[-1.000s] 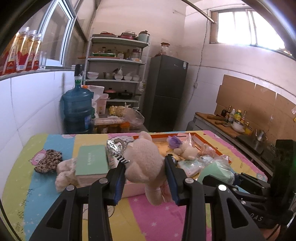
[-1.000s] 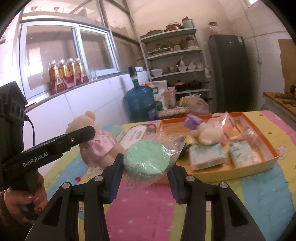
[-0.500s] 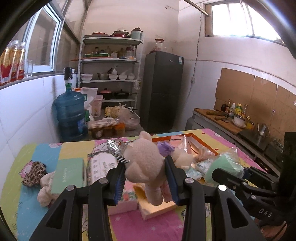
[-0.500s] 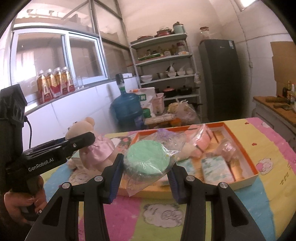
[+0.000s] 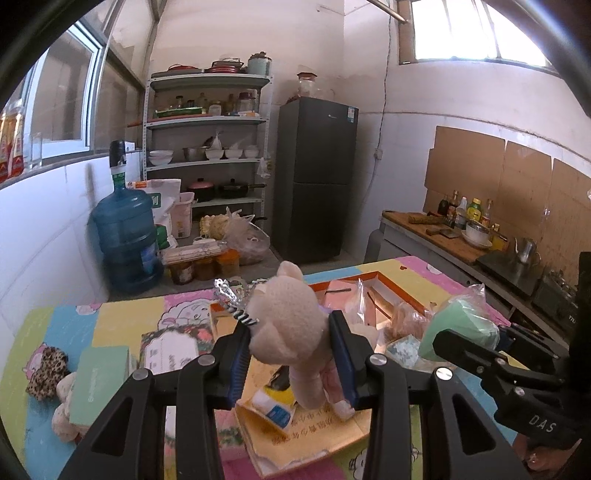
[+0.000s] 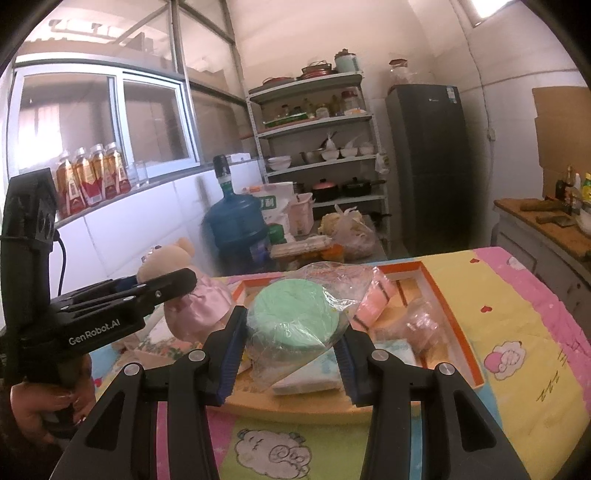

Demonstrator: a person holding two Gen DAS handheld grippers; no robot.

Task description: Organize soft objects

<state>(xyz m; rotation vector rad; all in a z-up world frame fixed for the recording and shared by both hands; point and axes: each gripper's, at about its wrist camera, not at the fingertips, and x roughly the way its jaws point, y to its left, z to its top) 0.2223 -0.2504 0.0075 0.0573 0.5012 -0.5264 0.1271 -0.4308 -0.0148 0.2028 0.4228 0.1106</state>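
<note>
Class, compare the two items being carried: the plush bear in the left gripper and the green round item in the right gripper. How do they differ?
The plush bear is beige, fuzzy and unwrapped; the green round item is smooth, disc-shaped and sealed in a clear plastic bag. The bear wears a pink dress; the disc is plain. Both are clamped between gripper fingers and held above the table.

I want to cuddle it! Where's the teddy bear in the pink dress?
The teddy bear is clamped in the left hand-held gripper, held above the table near the orange tray, left of the bagged green sponge.

White walls, shelving [image 5: 207,155], dark fridge [image 5: 314,177], windows [image 5: 476,29]
</note>
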